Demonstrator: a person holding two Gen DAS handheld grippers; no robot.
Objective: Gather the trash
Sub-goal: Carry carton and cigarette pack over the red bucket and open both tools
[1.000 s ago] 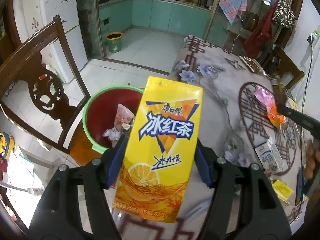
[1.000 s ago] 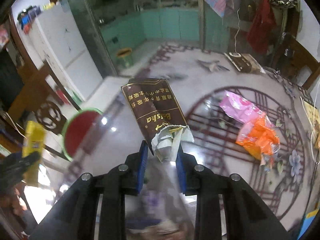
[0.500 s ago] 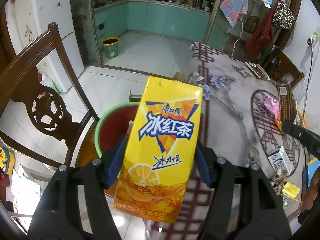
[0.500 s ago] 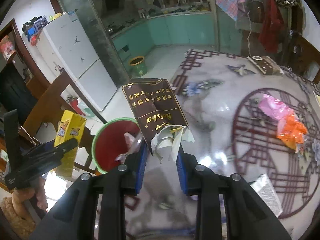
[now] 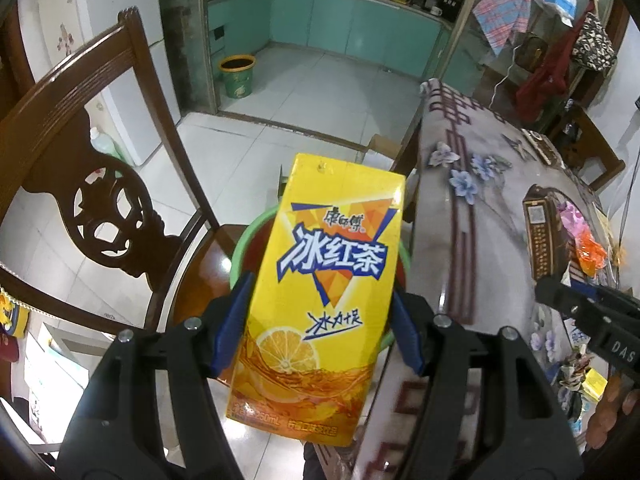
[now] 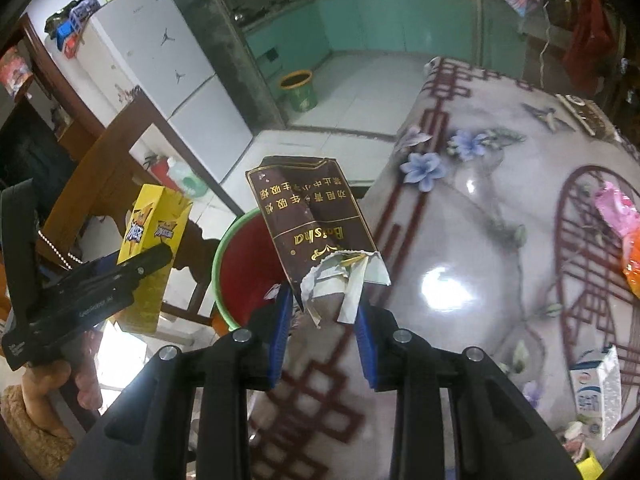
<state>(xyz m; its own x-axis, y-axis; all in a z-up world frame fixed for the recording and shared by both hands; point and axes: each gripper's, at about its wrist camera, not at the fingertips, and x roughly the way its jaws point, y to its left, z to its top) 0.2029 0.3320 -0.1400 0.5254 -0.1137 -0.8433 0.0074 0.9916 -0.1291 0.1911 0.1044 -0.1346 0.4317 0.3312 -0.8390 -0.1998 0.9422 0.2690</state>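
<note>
1. My left gripper (image 5: 320, 332) has its jaws clamped on the yellow tea carton (image 5: 320, 300), above the green-rimmed bin (image 6: 236, 256).
2. My right gripper (image 6: 320, 340) pinches the torn brown cigarette pack (image 6: 316, 232) near the desk (image 6: 480, 240) edge.
3. Next I release both, probably needing the pack further over the bin.

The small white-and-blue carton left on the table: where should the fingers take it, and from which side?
Grip the white-and-blue carton across its two broad flat faces, coming down from above. It stands roughly upright on the table, its narrow top free, so the fingers can straddle it.
</note>
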